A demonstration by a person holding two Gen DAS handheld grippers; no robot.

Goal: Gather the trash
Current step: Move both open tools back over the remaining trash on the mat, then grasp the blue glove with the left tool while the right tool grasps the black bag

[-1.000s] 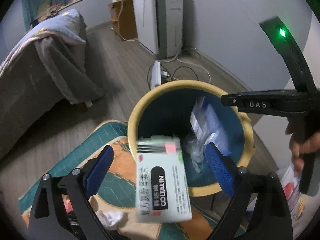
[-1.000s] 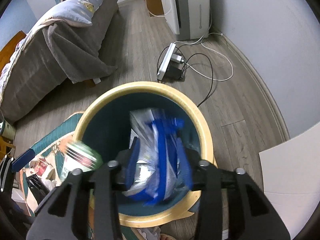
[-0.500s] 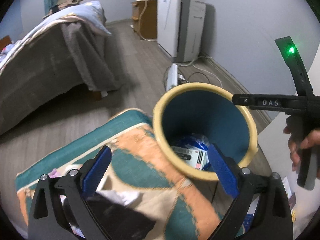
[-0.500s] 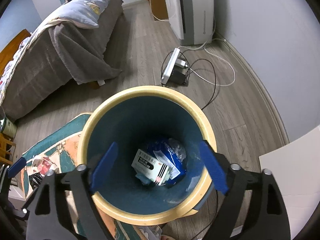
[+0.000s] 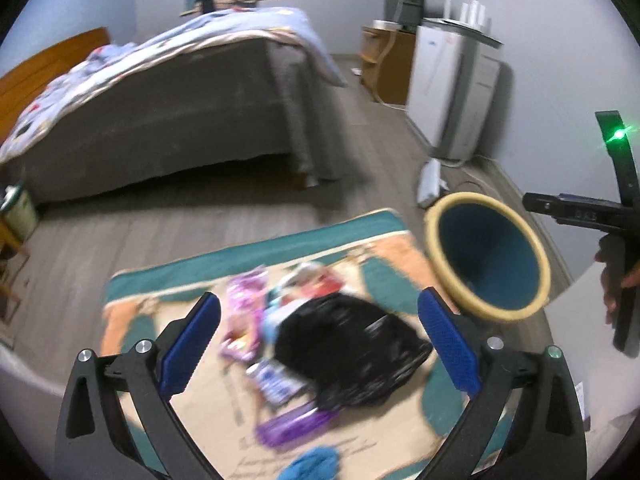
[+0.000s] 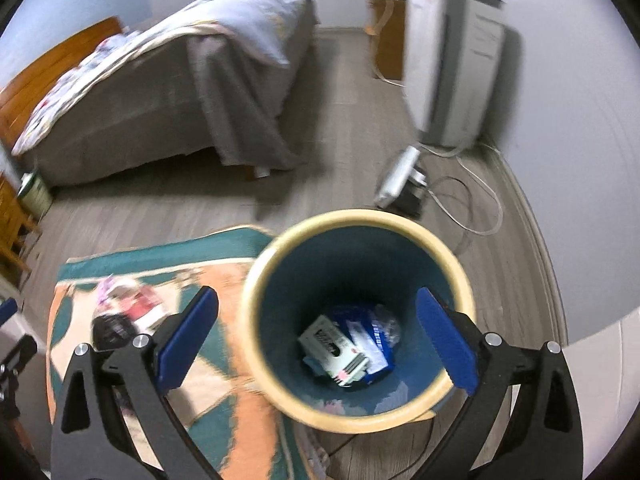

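Note:
A yellow-rimmed blue bin (image 6: 360, 216) stands at the corner of a teal and orange rug (image 6: 224, 280). At its bottom lie a white medicine box (image 6: 332, 344) and a blue wrapper (image 6: 374, 340). Above the bin my right gripper (image 6: 316, 294) hangs with its jaws opening and nothing between them. My left gripper (image 5: 320, 302) is open and empty over litter on the rug (image 5: 160, 292): a black plastic bag (image 5: 348, 348), a purple wrapper (image 5: 244, 312), a purple packet (image 5: 292, 428) and a blue scrap (image 5: 316, 464). The bin (image 5: 440, 216) sits to their right.
A bed (image 5: 160, 120) with a grey skirt fills the far left. A white appliance (image 5: 452, 92) stands by the wall, with a power strip (image 6: 396, 180) and loose cables (image 6: 472, 208) on the wooden floor behind the bin. A hand (image 5: 612, 280) grips the other tool's handle.
The white box left my left gripper and the blue wrapper left my right; both now lie in the bin. The right jaws spread wide. The left gripper swung away over the rug's litter.

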